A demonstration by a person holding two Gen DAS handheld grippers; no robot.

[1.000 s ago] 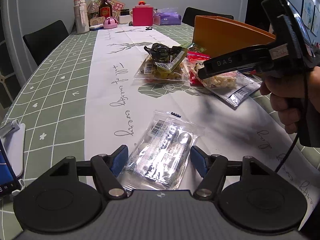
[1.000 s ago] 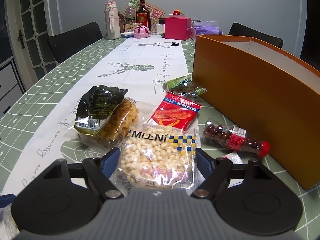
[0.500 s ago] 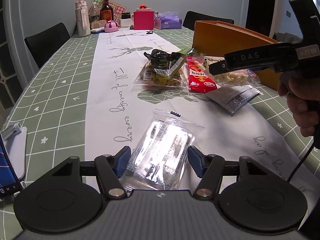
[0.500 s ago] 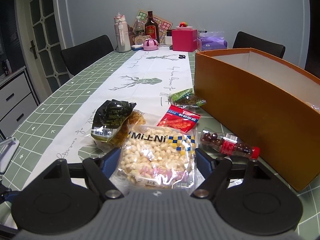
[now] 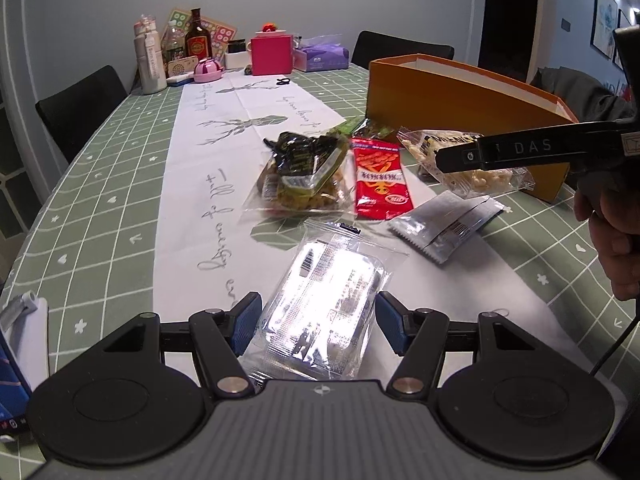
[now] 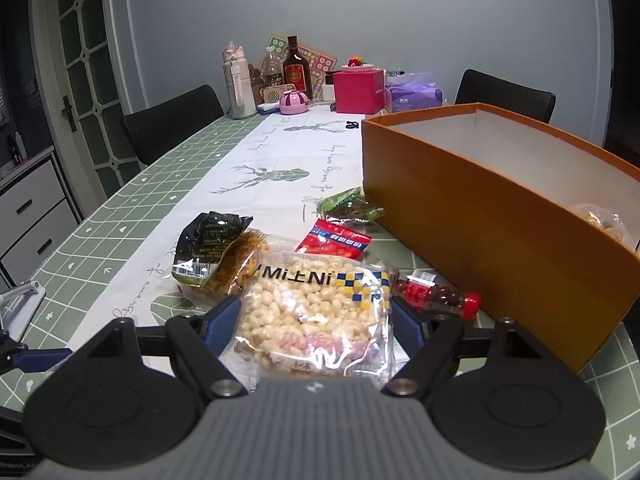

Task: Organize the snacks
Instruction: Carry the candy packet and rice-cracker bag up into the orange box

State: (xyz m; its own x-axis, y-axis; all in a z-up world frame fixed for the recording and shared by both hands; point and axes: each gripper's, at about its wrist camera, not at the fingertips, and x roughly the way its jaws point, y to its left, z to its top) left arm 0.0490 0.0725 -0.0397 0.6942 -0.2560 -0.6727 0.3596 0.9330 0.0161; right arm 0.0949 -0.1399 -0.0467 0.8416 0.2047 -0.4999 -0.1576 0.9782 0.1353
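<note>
My left gripper (image 5: pixel 316 322) is shut on a clear silvery snack packet (image 5: pixel 324 312) and holds it above the white table runner. My right gripper (image 6: pixel 316 324) is shut on a clear bag of puffed corn (image 6: pixel 316 312) and holds it in the air beside the orange box (image 6: pixel 500 216); the bag also shows in the left wrist view (image 5: pixel 468 168). On the table lie a black-and-yellow snack bag (image 5: pixel 308 168), a red packet (image 5: pixel 380 178), a grey sachet (image 5: pixel 444 224), a green packet (image 6: pixel 348 208) and a small red-capped bottle (image 6: pixel 440 294).
The orange box stands open at the right with a snack bag (image 6: pixel 604 222) inside. Bottles, a pink box (image 6: pixel 358 90) and a tissue pack (image 6: pixel 414 96) crowd the far table end. Black chairs (image 6: pixel 172 120) stand around. A phone stand (image 5: pixel 20 320) is at the left edge.
Both grippers have risen with their packets. The right gripper has lifted the puffed corn bag off the table and now sees into the box.
</note>
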